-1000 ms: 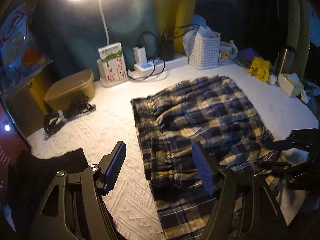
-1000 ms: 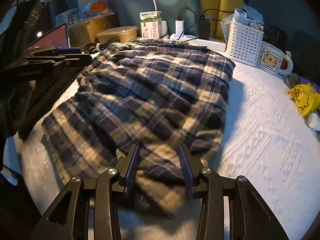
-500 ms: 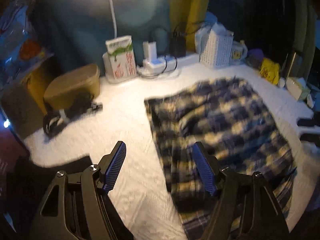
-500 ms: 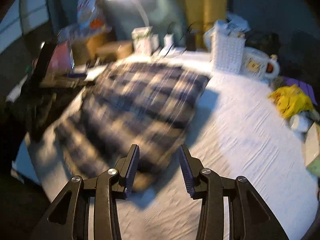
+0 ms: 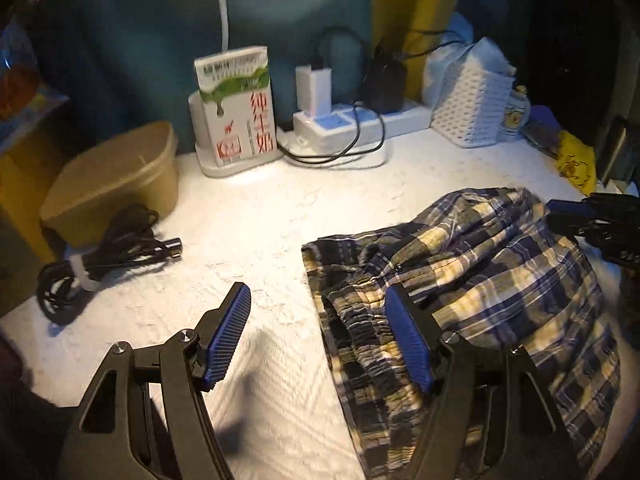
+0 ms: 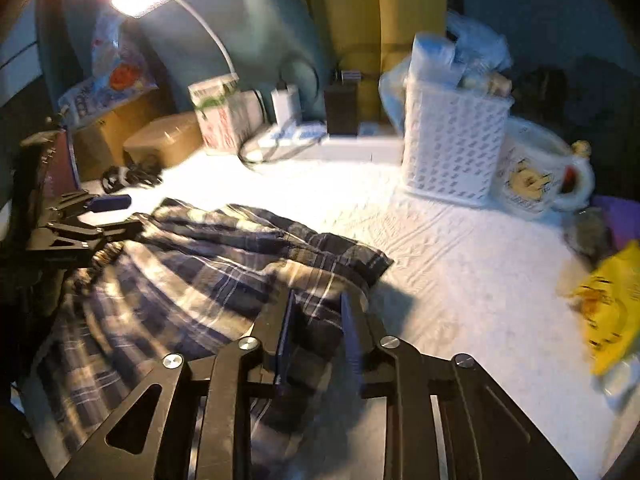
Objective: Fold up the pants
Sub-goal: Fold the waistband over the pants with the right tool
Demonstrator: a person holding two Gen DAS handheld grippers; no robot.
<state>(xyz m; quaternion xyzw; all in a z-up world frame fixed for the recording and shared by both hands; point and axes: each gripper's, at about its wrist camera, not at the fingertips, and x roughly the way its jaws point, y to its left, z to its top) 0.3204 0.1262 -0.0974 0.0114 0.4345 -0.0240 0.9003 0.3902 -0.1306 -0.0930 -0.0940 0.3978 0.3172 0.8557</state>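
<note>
The blue and yellow plaid pants [image 5: 480, 280] lie bunched on the white cloth-covered table [image 5: 260, 232]; they also show in the right wrist view [image 6: 200, 280]. My left gripper [image 5: 320, 336] is open, its right finger over the pants' elastic waistband, its left finger over bare cloth. My right gripper [image 6: 316, 332] has its jaws narrowed around a fold of the pants at their near right edge. The right gripper also shows at the right edge of the left wrist view [image 5: 592, 220]. The left gripper shows at the left of the right wrist view [image 6: 80, 220].
Along the back stand a milk carton [image 5: 236, 108], a power strip with chargers [image 5: 340, 124], a white basket [image 5: 472, 112] and a mug [image 6: 536, 176]. A tan box [image 5: 116, 180] and a coiled black cable [image 5: 104, 256] lie left. A yellow item [image 6: 608, 304] lies right.
Both grippers moved forward toward the back of the table. The pants went from lying spread flat to bunched and pulled back. The right gripper's jaws narrowed onto the fabric.
</note>
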